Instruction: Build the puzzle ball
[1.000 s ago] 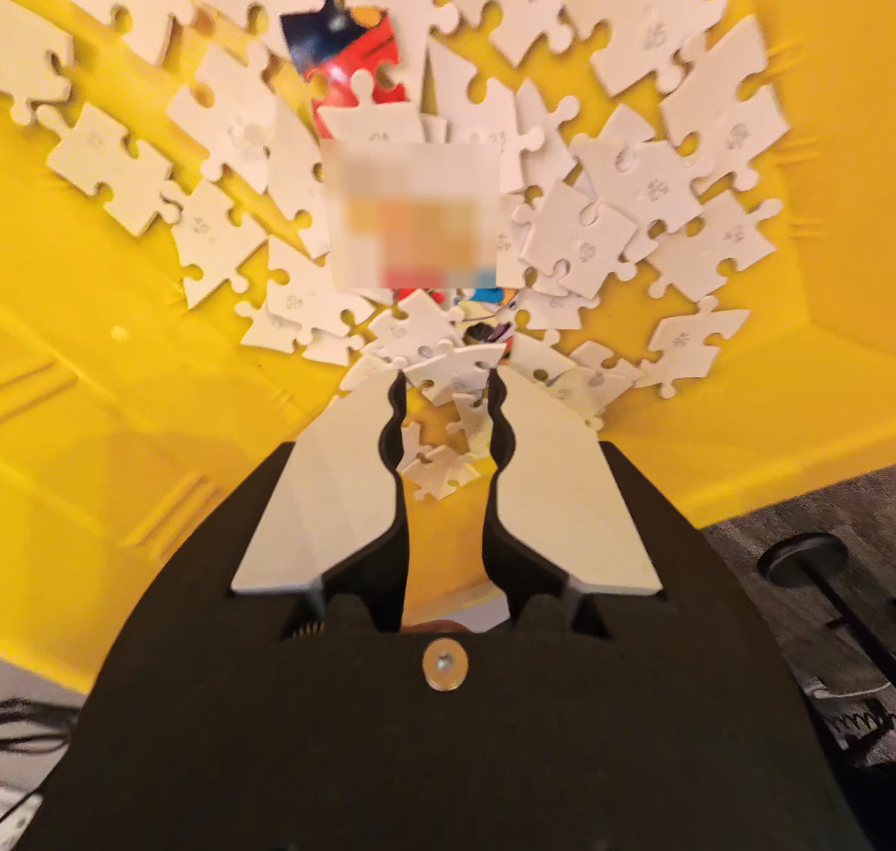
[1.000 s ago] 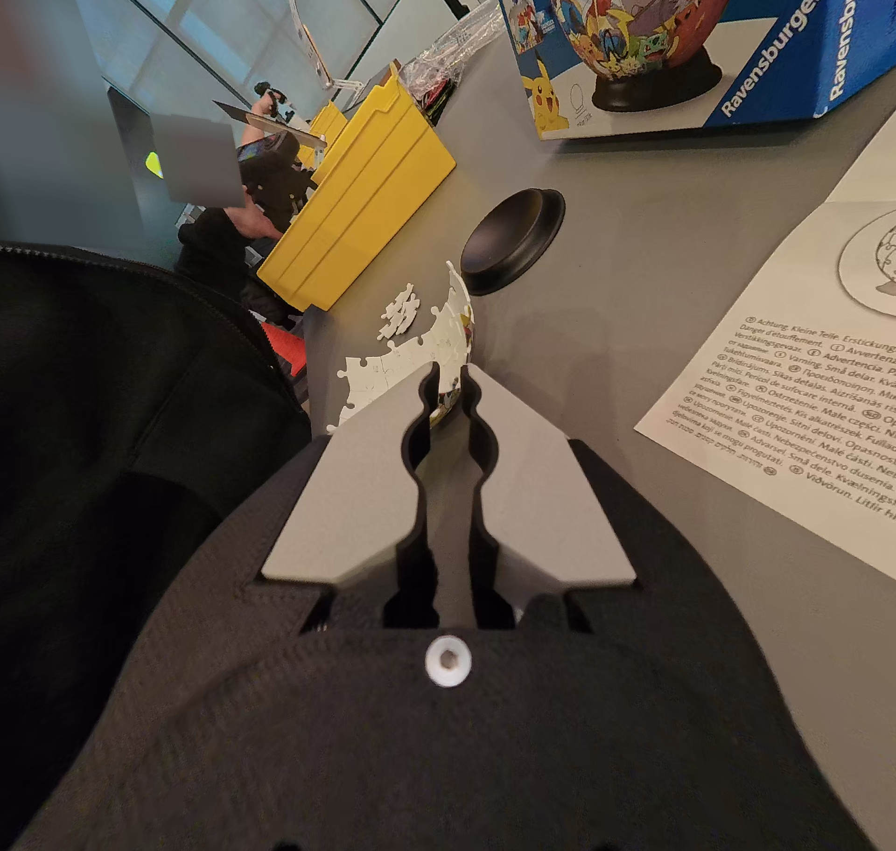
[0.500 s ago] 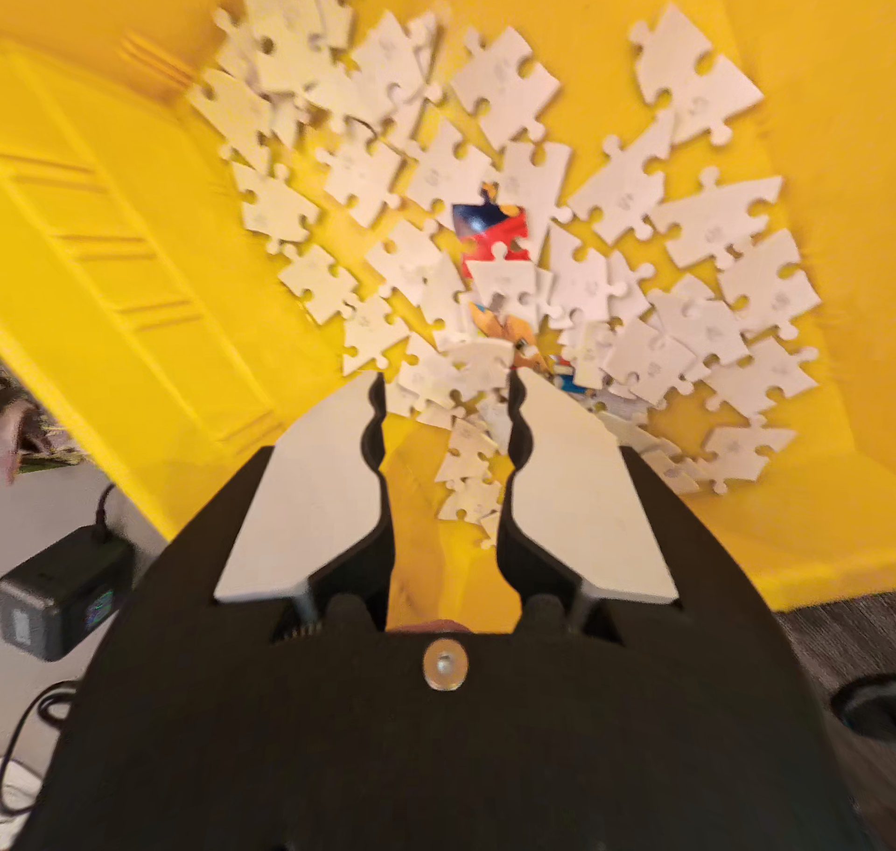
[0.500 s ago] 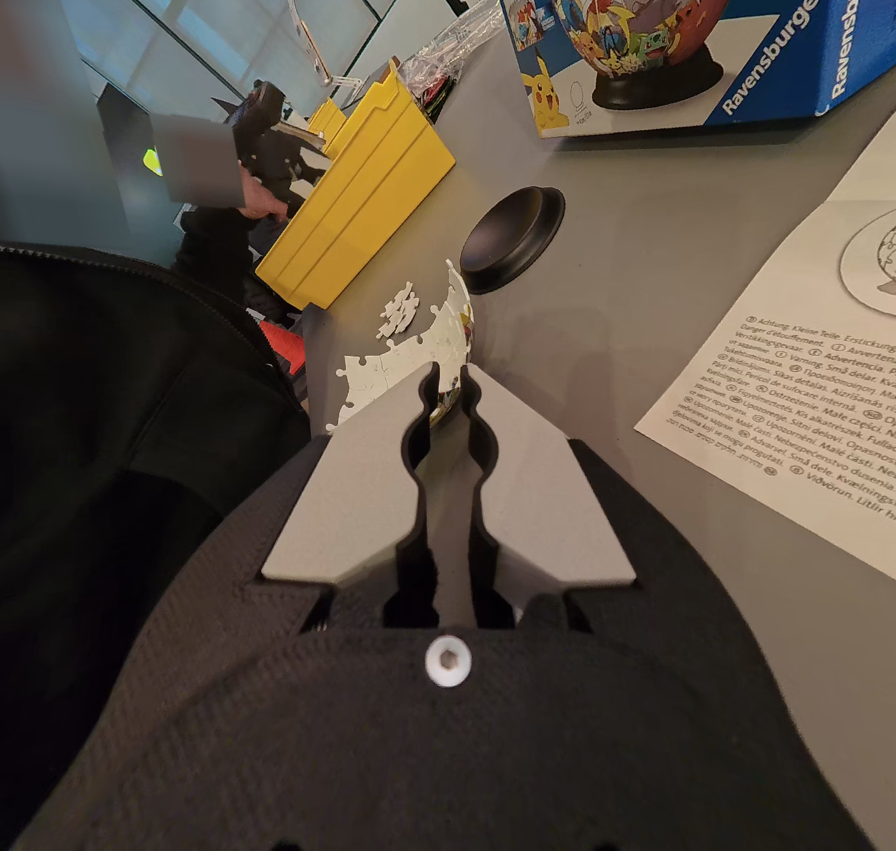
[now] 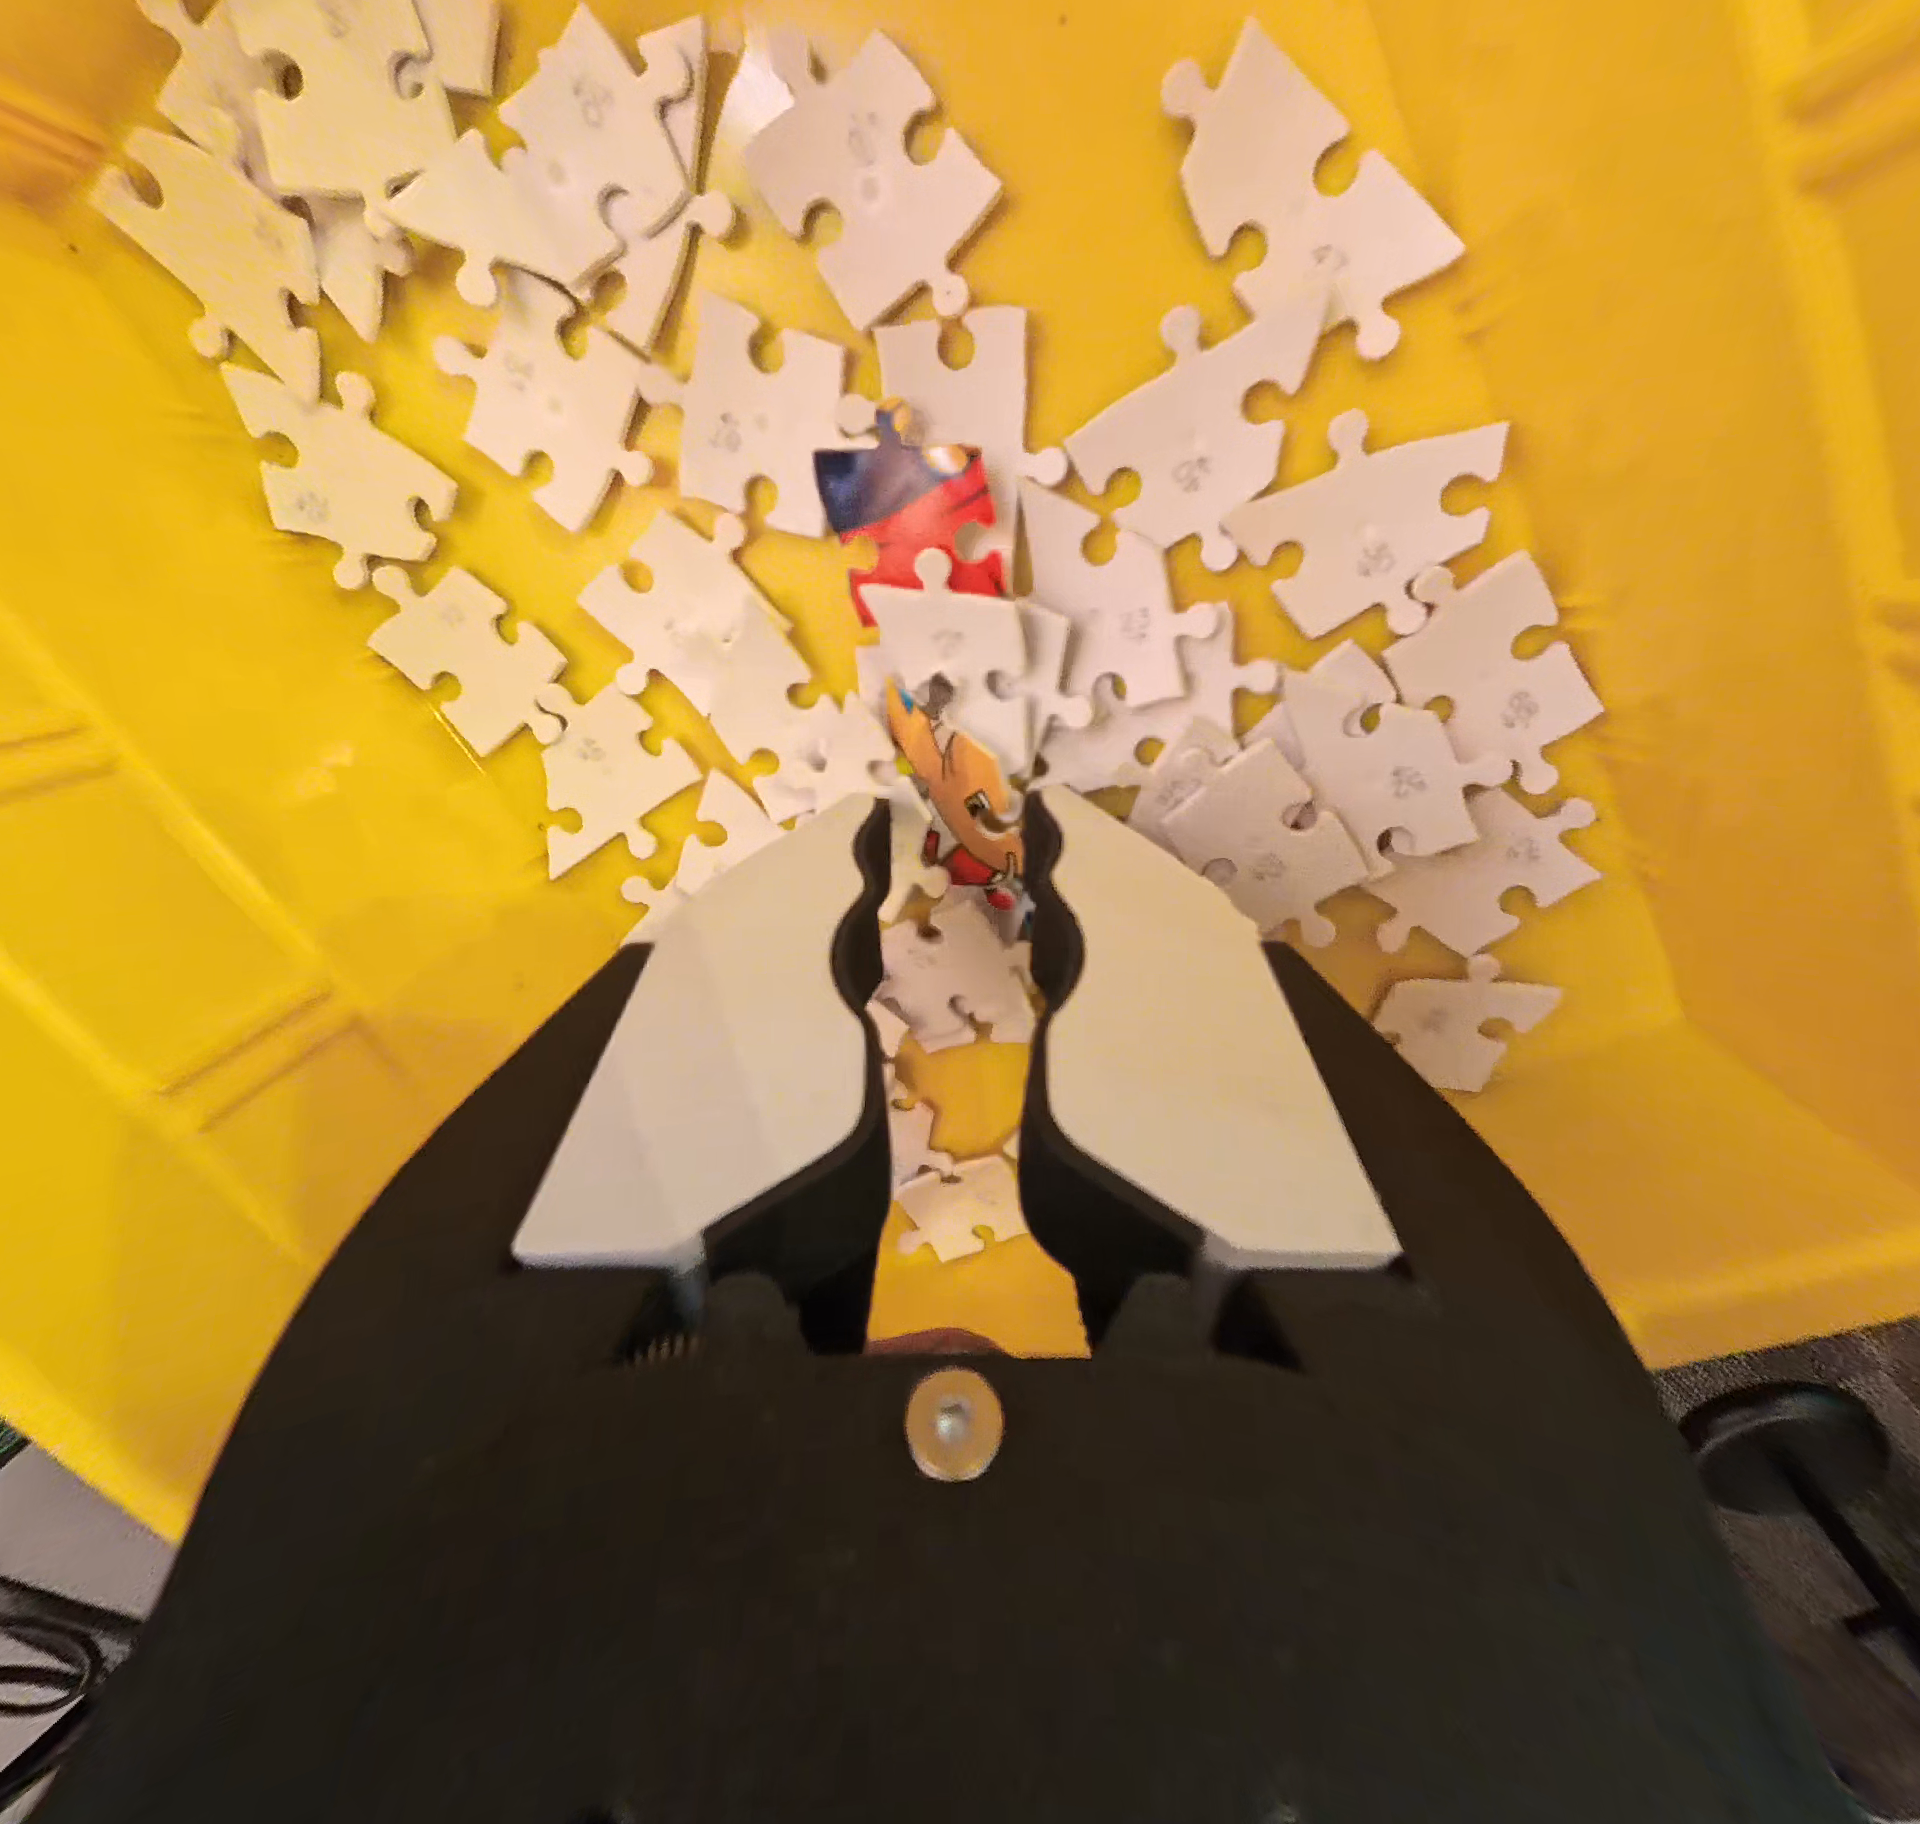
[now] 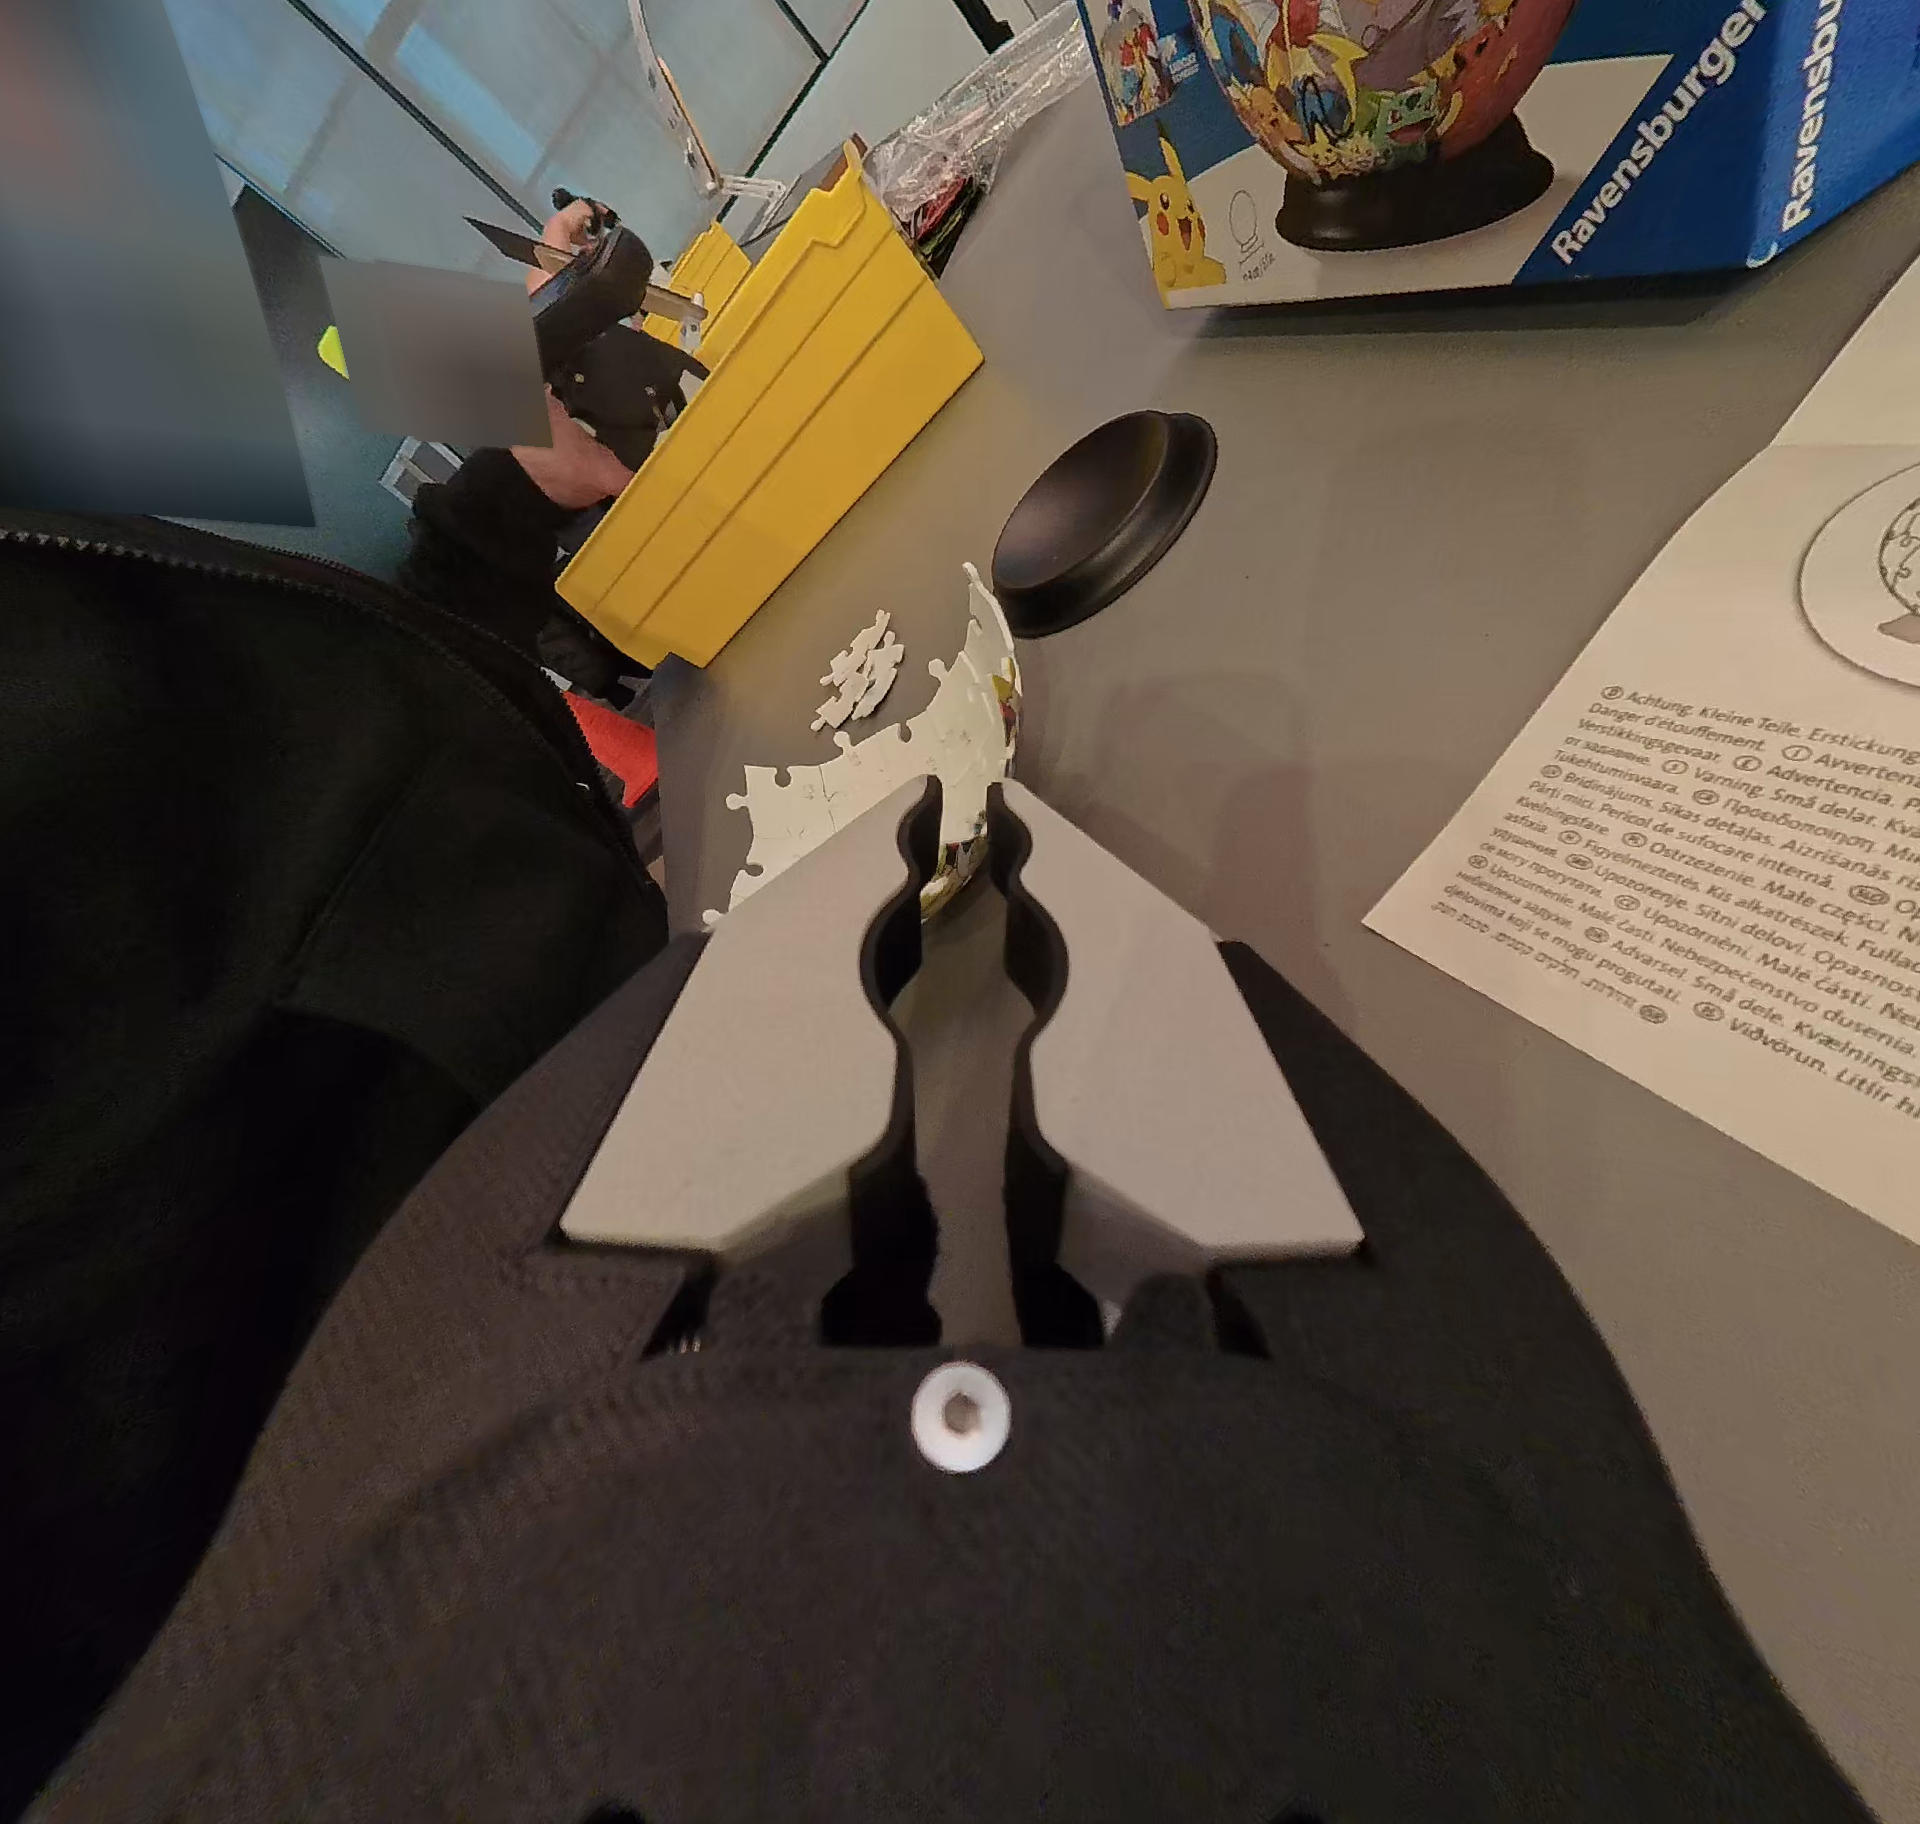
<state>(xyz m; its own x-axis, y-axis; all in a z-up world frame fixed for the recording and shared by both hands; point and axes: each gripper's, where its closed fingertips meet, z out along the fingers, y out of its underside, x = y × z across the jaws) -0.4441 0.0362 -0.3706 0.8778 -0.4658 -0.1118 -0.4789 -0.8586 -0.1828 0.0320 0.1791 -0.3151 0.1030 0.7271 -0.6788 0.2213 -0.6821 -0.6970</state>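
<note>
Left tongs [image 5: 956, 806], parted and empty, point down into the yellow bin [image 5: 260, 943] with the orange picture-side piece [image 5: 961, 772] lying lengthwise between their tips, while right tongs [image 6: 966, 787] stand narrowly parted, empty, at the half-built ball [image 6: 914, 766].

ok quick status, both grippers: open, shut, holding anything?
Left gripper: open, empty, over the loose puzzle pieces in the yellow bin.
Right gripper: jaws narrowly apart at the partly built puzzle ball; cannot tell whether it grips it.

Yellow bin [image 5: 312, 943]; white puzzle pieces [image 5: 873, 185]; blue box [image 6: 1704, 195].
</note>
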